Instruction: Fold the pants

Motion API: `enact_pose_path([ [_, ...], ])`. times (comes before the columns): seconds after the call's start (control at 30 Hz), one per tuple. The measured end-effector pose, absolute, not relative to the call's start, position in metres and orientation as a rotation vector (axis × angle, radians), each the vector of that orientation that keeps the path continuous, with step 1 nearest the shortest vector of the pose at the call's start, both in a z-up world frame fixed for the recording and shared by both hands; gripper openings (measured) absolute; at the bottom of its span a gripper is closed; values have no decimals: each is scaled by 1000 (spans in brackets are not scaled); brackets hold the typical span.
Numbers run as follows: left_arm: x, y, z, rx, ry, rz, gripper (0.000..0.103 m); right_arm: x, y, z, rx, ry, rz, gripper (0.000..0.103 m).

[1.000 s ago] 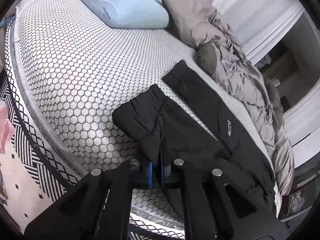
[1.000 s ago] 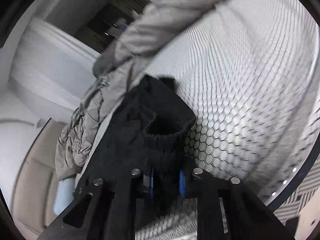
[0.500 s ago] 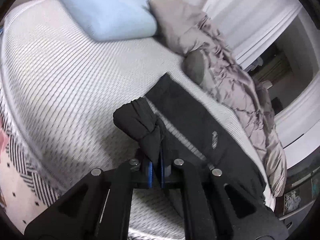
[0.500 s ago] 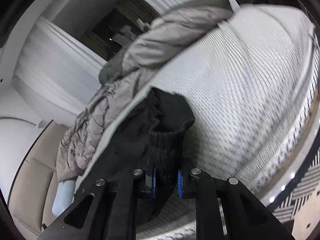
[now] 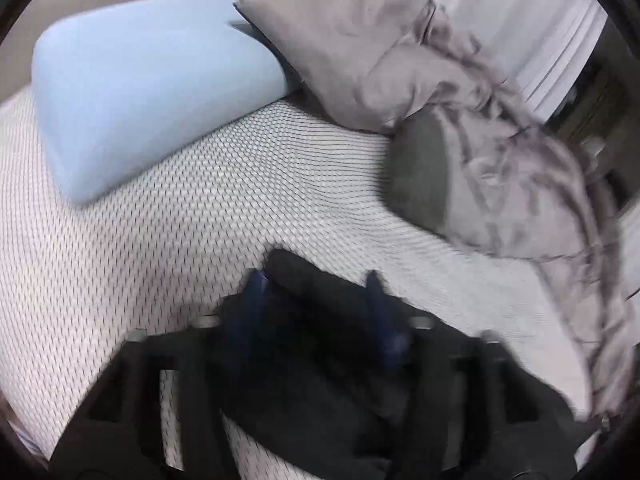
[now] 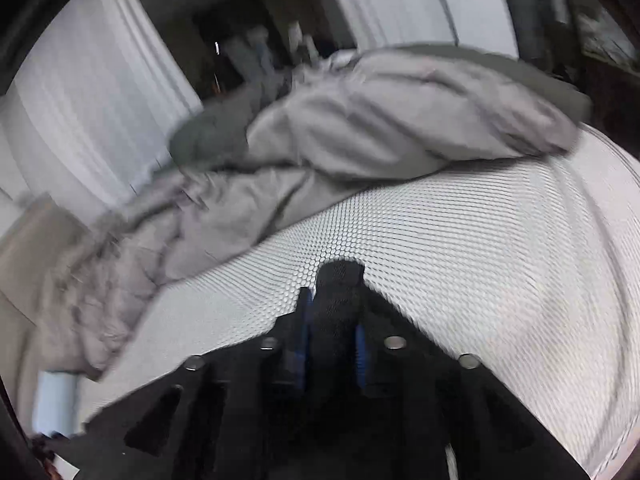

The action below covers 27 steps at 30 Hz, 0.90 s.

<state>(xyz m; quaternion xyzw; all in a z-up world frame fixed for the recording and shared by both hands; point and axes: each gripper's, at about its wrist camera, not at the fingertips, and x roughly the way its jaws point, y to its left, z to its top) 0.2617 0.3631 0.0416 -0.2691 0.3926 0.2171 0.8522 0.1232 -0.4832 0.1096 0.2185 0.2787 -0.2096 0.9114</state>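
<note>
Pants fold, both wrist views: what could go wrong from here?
1. Both the left gripper and the right gripper have just been opening with black pants fabric between the blue pads; cloth may snag on a pad and drag the fold apart.
2. Both views are motion-blurred, so the fold's alignment cannot be checked.
3. The grey duvet lies close beside the pants; an edge could land on it.

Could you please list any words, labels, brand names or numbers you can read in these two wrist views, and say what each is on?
None can be read.
Black pants: no logo or label shows on the blurred part in view.
Light blue pillow: no print can be made out on it.
Grey duvet and honeycomb-patterned mattress cover: no lettering.
Dark shelves behind the duvet: things there are too blurred to read.
</note>
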Motion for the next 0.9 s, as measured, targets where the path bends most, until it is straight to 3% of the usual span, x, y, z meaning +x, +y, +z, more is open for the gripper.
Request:
enact_pose_path([
  [0.03, 265, 366, 37, -560, 833, 452, 55, 139, -486, 105, 423, 594, -453, 61],
  [0.1, 266, 372, 39, -567, 823, 441, 56, 151, -489, 96, 385, 611, -519, 61],
  [0.2, 246, 380, 43, -608, 791, 426, 65, 143, -490, 82, 382, 624, -478, 67],
  [0.3, 220, 380, 40, -660, 785, 369, 65, 121, -485, 68, 357, 636, -431, 67],
  [0.43, 183, 362, 23, -731, 783, 314, 65, 91, -482, 54, 424, 643, -373, 76],
  [0.73, 117, 289, -38, -903, 869, 163, 59, 11, -454, 42, 556, 625, -202, 76],
  [0.9, 134, 264, -68, -942, 927, 126, 59, -28, -444, 28, 596, 598, -145, 82],
])
